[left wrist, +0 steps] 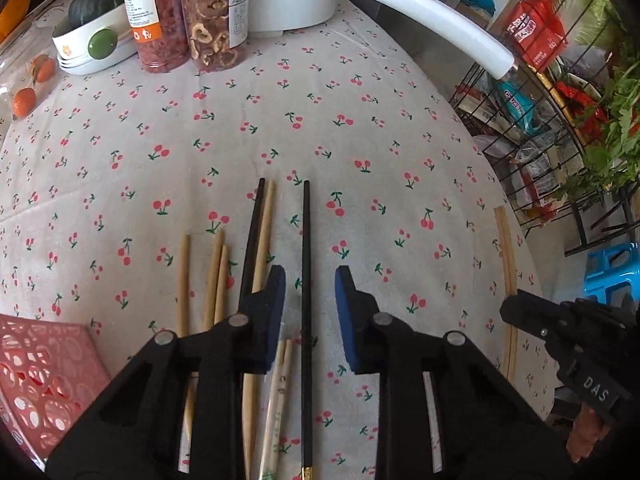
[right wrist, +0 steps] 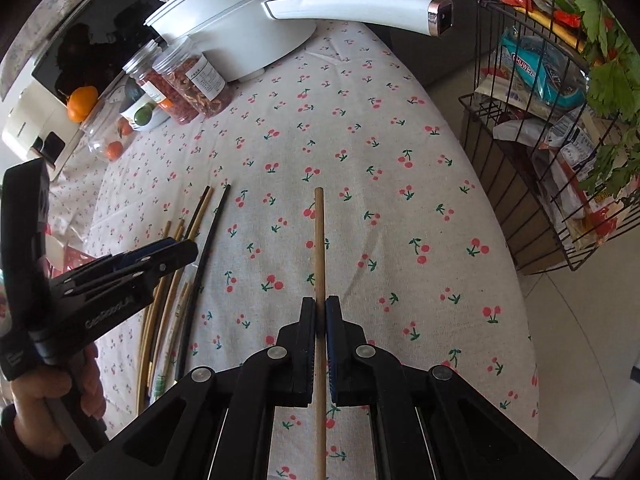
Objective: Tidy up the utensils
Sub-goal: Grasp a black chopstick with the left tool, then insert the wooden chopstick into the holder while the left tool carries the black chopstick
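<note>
Several chopsticks lie side by side on the cherry-print tablecloth (left wrist: 360, 140): pale wooden ones (left wrist: 216, 276), a black one (left wrist: 252, 240) and a paper-wrapped pair (left wrist: 280, 380). My left gripper (left wrist: 310, 280) points down over them and is open. A second black chopstick (left wrist: 307, 240) lies between its blue pads, which do not touch it. In the right wrist view the left gripper (right wrist: 184, 248) hovers over that pile. My right gripper (right wrist: 320, 304) is shut on a single wooden chopstick (right wrist: 319, 240), held above the cloth, to the right of the pile. A pink perforated basket (left wrist: 44, 372) sits at the lower left.
At the back stand two clear jars of dried food (left wrist: 188, 20), a white pot with a long handle (left wrist: 420, 8), a bowl holding a green squash (left wrist: 92, 40) and small oranges (left wrist: 28, 92). Beyond the table's right edge stand a wire rack of packets (left wrist: 540, 140) and a blue stool (left wrist: 608, 268).
</note>
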Demonstrator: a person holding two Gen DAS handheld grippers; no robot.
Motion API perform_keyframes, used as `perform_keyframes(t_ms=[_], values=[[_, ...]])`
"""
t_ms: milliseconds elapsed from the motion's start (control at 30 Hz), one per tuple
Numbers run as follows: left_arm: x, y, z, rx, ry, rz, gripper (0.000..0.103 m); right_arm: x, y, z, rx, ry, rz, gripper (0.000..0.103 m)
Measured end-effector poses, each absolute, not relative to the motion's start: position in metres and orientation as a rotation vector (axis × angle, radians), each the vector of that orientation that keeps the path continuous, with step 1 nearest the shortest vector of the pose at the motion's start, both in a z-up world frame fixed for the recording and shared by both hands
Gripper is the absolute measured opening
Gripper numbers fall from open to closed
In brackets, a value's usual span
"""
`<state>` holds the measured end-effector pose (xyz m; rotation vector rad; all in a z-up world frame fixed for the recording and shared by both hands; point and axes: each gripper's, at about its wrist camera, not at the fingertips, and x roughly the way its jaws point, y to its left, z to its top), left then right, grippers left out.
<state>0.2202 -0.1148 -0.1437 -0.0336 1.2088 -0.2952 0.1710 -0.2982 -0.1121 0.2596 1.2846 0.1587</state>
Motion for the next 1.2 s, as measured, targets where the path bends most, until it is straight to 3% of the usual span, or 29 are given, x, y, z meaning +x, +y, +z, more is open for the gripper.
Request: perform_keyframes(t_ms=[233, 300, 533, 900, 1200], values=[[0.233, -0.128, -0.157, -0.005, 1.245, -0.245, 0.013, 0.170, -0.297, -0.107, 0.273, 1.273, 0.174, 0.005], [0.234, -0.128, -0.157, 0.008, 1.261, -0.235, 0.006, 0.170, -0.296, -0.108, 0.272, 1.273, 0.174, 0.005], [0.214, -0.120, -0.139, -0.020, 1.208, -0.299, 0.006, 0.171, -0.289, -0.096, 0.301, 1.243, 0.190, 0.005], [0.123, -0.068, -0.049, -0.073, 0.980, -0.466, 0.006, 0.153, -0.269, -0.060, 0.303, 1.145, 0.234, 0.005], [0.074, -0.013, -0.025, -0.149, 0.828, -0.455, 0.006, 0.135, -0.238, -0.028, 0.256, 1.055, 0.297, 0.005]])
